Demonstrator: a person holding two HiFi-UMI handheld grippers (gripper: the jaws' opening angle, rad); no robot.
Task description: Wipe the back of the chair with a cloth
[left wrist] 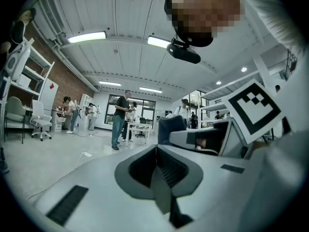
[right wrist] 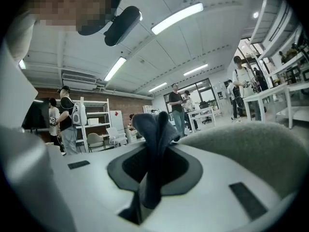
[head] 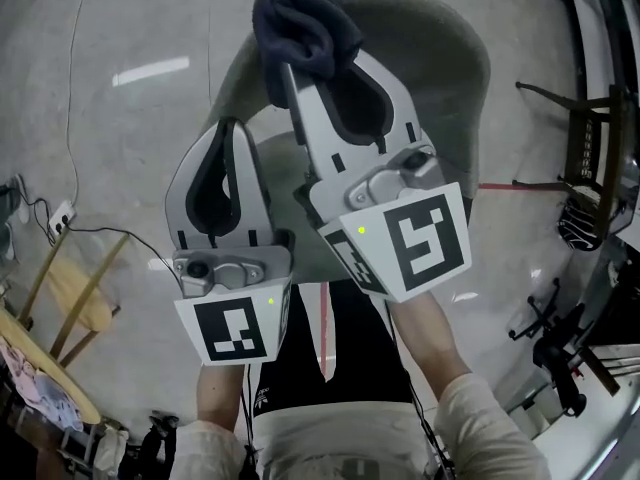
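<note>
A grey-green upholstered chair (head: 440, 78) stands on the floor ahead of me, and its curved back rim (right wrist: 251, 146) bulges at the right in the right gripper view. My right gripper (head: 322, 80) is shut on a dark blue cloth (head: 300, 23), held up just over the chair's back; the cloth (right wrist: 153, 144) sticks up between the jaws. My left gripper (head: 232, 138) hovers to the left of the chair, shut with nothing in it, its jaws pressed together (left wrist: 155, 151).
A wooden chair (head: 598, 158) and dark equipment stand at the right. A wooden stool (head: 75, 293), a power strip (head: 60, 216) and its cable lie at the left. Several people and white tables (left wrist: 137, 127) are across the room.
</note>
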